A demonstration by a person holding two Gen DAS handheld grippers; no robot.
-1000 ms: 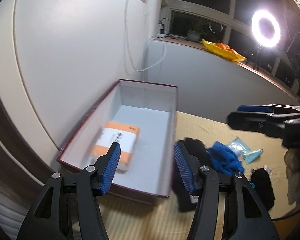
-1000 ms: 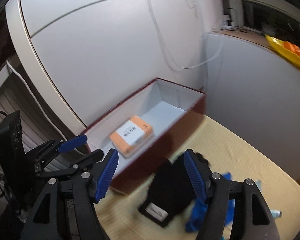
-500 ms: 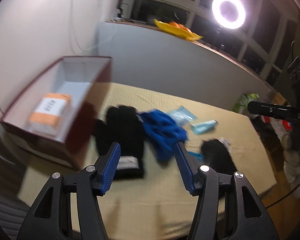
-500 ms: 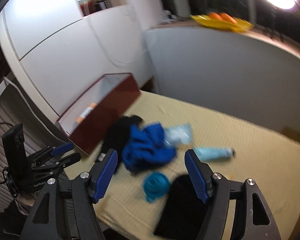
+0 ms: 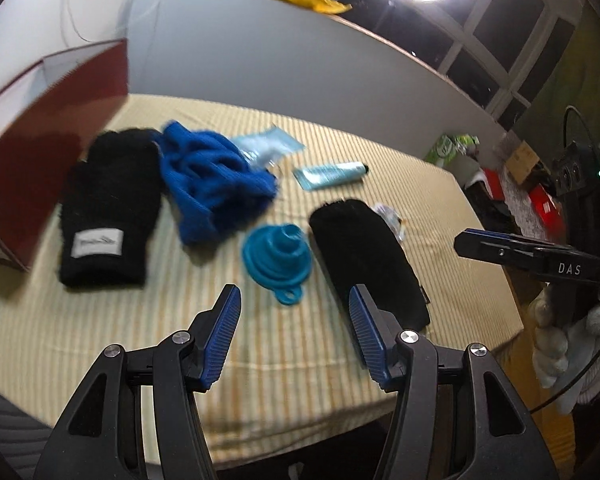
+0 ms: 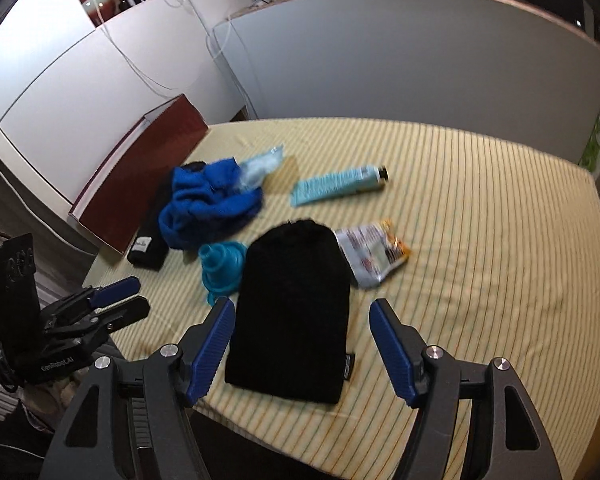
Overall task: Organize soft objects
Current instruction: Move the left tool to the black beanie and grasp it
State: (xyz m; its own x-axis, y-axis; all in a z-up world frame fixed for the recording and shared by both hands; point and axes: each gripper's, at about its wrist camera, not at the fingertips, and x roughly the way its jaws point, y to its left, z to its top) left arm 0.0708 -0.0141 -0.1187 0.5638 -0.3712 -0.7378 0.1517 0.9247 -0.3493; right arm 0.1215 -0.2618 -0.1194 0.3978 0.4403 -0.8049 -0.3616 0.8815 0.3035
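1. I am holding my right gripper just over the near edge of the table, with its jaws spread and nothing between the pads.
2. The black pouch is lying flat directly ahead of this gripper, its near end sitting between the two blue pads in the right wrist view, not touching them as far as I can tell.
3. Its long axis is running away from me, almost in line with the gripper, so I judge the right hand is the nearer one for it.
4. My left gripper is also spread and empty; the pouch is lying ahead and to its right, and the blue funnel is ahead.
5. Farther away, the blue cloth and the black glove are lying side by side, touching.
6. Beyond them, the red box is standing at the far left of the table.
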